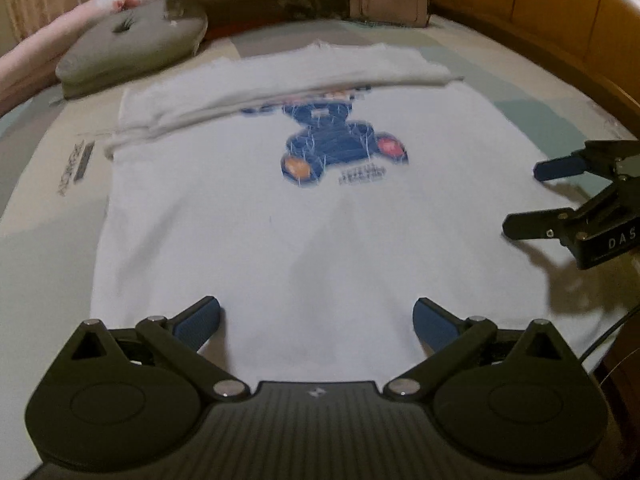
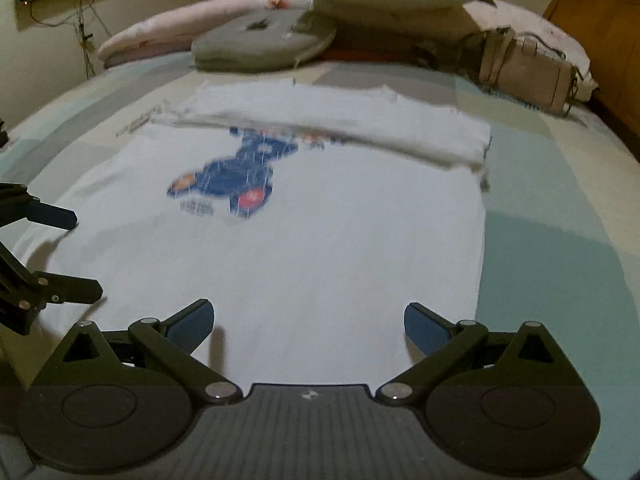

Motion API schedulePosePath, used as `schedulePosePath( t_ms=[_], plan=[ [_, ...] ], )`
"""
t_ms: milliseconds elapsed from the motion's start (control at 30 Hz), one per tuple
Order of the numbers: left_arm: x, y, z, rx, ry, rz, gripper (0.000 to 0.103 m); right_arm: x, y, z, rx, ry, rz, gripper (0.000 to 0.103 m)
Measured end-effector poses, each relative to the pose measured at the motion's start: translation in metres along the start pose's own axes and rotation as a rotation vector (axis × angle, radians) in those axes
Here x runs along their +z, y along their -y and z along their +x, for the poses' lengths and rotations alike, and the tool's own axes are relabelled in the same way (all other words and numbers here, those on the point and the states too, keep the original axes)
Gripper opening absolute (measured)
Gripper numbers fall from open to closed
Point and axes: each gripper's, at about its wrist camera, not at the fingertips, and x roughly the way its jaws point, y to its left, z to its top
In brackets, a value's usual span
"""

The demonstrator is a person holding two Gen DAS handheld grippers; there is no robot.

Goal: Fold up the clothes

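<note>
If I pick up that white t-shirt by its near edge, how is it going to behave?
The white t-shirt will probably be floppy: it lies flat on the bed, and its far part is already folded over in a soft ridge. Lifted at one point, it would likely sag and bunch. It looks thin and light, so both open grippers, left and right, should lift it easily.

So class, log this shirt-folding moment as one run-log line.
stage: far edge folded | white T-shirt: flat on bed | left gripper: open, empty | right gripper: open, empty
</note>
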Motion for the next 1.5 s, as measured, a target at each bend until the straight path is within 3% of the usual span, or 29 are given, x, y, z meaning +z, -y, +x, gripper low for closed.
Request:
schedulePosePath(
  t_ms=[167, 600, 733, 967, 1133, 1267, 1500],
  plan=[
    [-0.017, -0.008, -0.008, -0.009, 0.061, -0.027, 0.102, -0.016, 0.0, -0.002, -0.004, 0.038, -0.007, 0.103],
    [-0.024, -0.003, -0.02, 0.064, -0.015, -0.105, 0.102, -0.024, -0.002, -0.009, -0.023, 0.058, -0.006, 0.103],
    [-0.028, -0.002, -0.026, 0.059, -0.026, -0.1, 0.102, -0.026, -0.003, -0.015, -0.046, 0.045, 0.007, 0.103],
    [-0.027, 0.004, -0.045, 0.039, 0.035, -0.028, 0.102, -0.028, -0.016, -0.033, -0.044, 0.021, 0.009, 0.103],
    [-0.037, -0.002, -0.033, 0.013, -0.01, -0.058, 0.102, -0.033, -0.034, -0.041, -0.016, 0.018, -0.036, 0.103],
    [-0.049, -0.009, -0.037, -0.002, 0.001, -0.075, 0.102, -0.043, -0.039, -0.04, -0.01, -0.009, -0.053, 0.103],
    [-0.051, -0.01, -0.049, 0.003, 0.006, -0.076, 0.102, -0.051, -0.037, -0.04, -0.011, 0.017, -0.035, 0.103]
  ],
)
